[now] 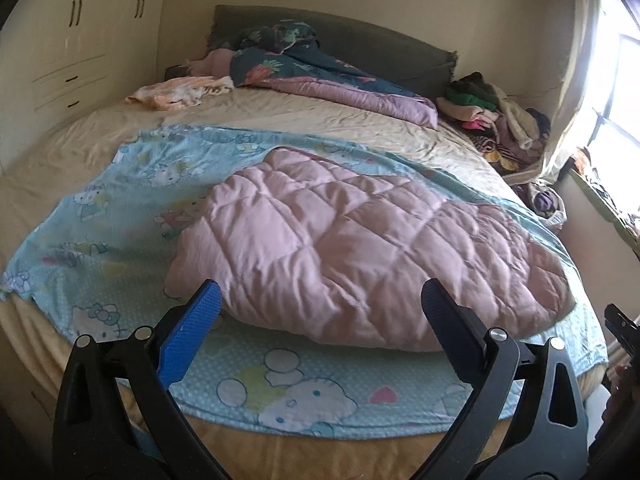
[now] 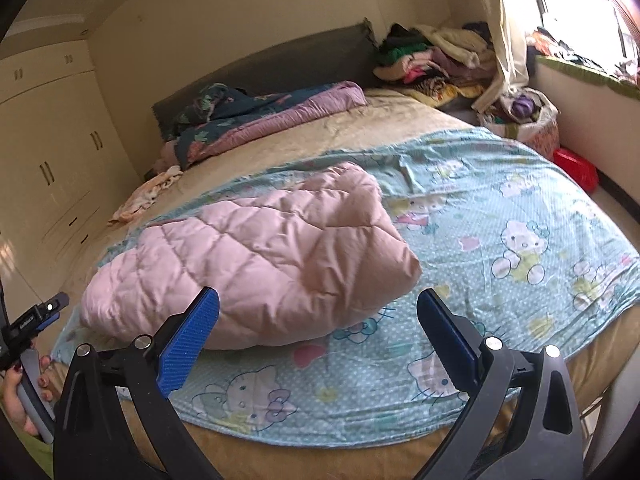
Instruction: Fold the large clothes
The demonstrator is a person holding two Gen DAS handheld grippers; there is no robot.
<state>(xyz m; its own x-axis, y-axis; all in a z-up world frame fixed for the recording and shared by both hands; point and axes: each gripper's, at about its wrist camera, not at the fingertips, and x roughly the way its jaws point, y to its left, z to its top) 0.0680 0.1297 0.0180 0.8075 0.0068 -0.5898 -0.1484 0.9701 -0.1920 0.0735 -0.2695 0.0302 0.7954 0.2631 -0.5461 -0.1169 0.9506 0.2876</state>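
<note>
While both grippers are hovering just off the foot of the bed point(image 1: 80, 148), nothing is getting grabbed. Going left to right: cream wardrobe doors and drawers point(image 1: 68, 68) are running along the left wall, and a crumpled peach-print cloth point(image 1: 180, 94) is lying near the head of the bed beside a bunched dark floral quilt with a purple lining point(image 1: 320, 76). The left gripper point(image 1: 320, 312) is sitting with its jaws spread wide, empty, pointing at the near edge of the pink quilted comforter point(image 1: 360, 248). That comforter is lying in a loosely folded, puffy heap on top of a light blue Hello Kitty sheet point(image 1: 120, 200), which is spread flat across the near half of the bed and hanging a little over the foot edge. The right gripper point(image 2: 318, 312) is also holding its jaws wide open with nothing between them, aimed at the comforter's near right corner, close but not touching as far as I can tell. Further right, a messy pile of clothes point(image 2: 432, 56) is heaping up at the far corner by the curtain point(image 2: 504, 32), and a red container point(image 2: 576, 168) is sitting on the floor beside the bed.
</note>
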